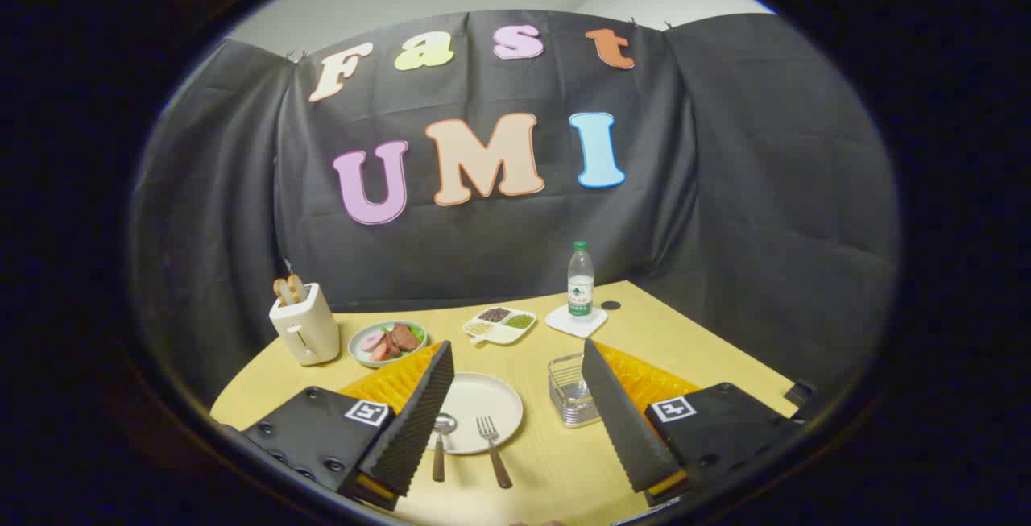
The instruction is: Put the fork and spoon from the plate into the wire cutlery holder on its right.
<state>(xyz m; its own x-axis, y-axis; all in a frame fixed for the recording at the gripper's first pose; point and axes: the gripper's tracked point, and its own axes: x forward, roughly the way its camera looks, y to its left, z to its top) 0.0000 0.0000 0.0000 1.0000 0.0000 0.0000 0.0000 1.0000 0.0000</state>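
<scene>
So the gripper (515,421) is hovering with its fingers spread wide, holding nothing. Between them the white plate (481,399) is carrying the spoon (440,444) and fork (492,447) (handles poking over its near rim). The wire cutlery holder (569,389) is sitting empty beside the right finger. The bottle (580,279) label's unreadable.
</scene>
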